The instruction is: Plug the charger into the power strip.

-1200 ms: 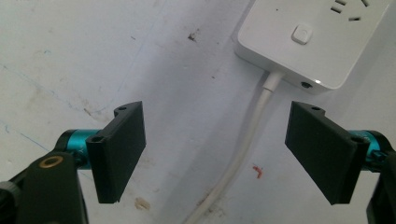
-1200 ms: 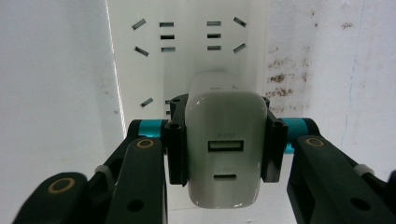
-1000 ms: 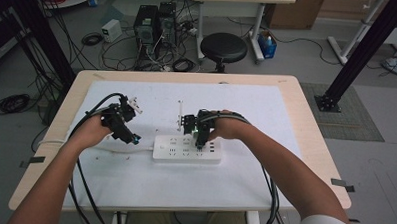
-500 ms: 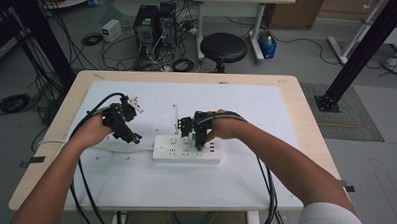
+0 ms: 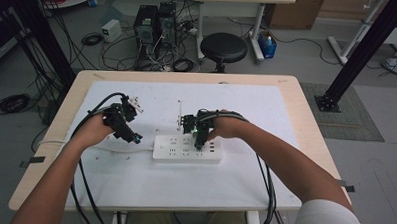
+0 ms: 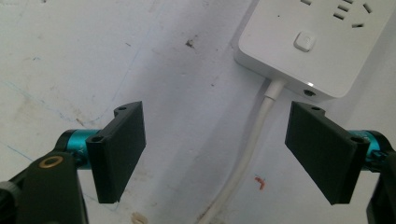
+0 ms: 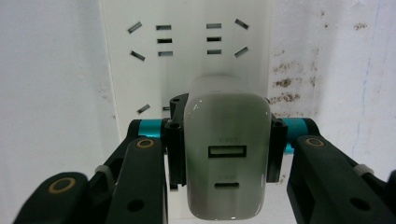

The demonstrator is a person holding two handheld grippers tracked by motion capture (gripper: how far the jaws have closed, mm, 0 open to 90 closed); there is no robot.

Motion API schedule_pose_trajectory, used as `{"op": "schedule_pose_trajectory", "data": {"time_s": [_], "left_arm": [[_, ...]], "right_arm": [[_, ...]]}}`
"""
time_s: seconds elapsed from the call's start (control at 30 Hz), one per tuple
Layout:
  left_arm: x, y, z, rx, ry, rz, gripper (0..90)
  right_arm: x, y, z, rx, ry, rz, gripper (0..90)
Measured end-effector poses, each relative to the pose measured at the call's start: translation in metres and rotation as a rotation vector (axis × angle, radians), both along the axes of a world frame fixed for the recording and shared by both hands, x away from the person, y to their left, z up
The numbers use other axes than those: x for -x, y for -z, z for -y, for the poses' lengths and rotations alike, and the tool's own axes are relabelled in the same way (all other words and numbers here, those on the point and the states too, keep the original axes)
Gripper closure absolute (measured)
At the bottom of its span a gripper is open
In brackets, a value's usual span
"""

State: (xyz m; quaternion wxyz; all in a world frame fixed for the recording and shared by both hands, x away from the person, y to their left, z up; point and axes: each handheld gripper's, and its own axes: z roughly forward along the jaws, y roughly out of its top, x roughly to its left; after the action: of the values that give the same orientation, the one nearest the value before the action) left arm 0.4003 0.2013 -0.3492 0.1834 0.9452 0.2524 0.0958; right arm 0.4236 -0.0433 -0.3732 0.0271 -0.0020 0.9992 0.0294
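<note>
A white power strip (image 5: 187, 148) lies flat in the middle of the white table top, its white cord (image 5: 120, 149) running off to the left. My right gripper (image 5: 199, 142) is over the strip, shut on a white USB charger (image 7: 227, 154) whose two ports face the camera. The charger stands on the strip's sockets (image 7: 187, 39); I cannot tell how deep it sits. My left gripper (image 5: 134, 138) is open at the strip's left end. Between its pads (image 6: 122, 149) lies the cord (image 6: 254, 135), just below the strip's switch button (image 6: 306, 41).
The white mat (image 5: 134, 180) covers most of a light wooden table (image 5: 306, 121). A thin white stick (image 5: 179, 115) lies just behind the strip. Black cables trail from both grippers toward the near edge. A black stool (image 5: 224, 45) and computer gear stand on the floor beyond.
My right gripper has moved slightly left and down onto the power strip with the charger. The left gripper has hardly moved.
</note>
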Motion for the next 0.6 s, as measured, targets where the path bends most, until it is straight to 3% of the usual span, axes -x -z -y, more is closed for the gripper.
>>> {"op": "schedule_pose_trajectory", "data": {"time_s": [0.4, 0.47, 0.5, 0.53, 0.6], "left_arm": [[0.005, -0.005, -0.003, -0.001, -0.004, 0.015, 20.3], [0.006, -0.005, -0.006, 0.003, -0.008, 0.021, 20.3], [0.006, -0.005, -0.006, 0.003, -0.008, 0.021, 20.3], [0.007, -0.005, -0.007, 0.004, -0.010, 0.021, 20.3], [0.007, -0.003, -0.008, 0.014, -0.019, 0.022, 20.3]], "right_arm": [[-0.002, 0.004, -0.002, 0.007, 0.005, -0.013, 62.0], [-0.002, 0.004, 0.003, -0.046, -0.002, -0.013, 61.4], [-0.002, 0.004, 0.003, -0.046, -0.002, -0.013, 61.4], [-0.002, 0.004, 0.006, -0.070, -0.010, -0.014, 56.3], [-0.003, -0.004, 0.017, -0.155, 0.032, -0.020, 40.0]]}}
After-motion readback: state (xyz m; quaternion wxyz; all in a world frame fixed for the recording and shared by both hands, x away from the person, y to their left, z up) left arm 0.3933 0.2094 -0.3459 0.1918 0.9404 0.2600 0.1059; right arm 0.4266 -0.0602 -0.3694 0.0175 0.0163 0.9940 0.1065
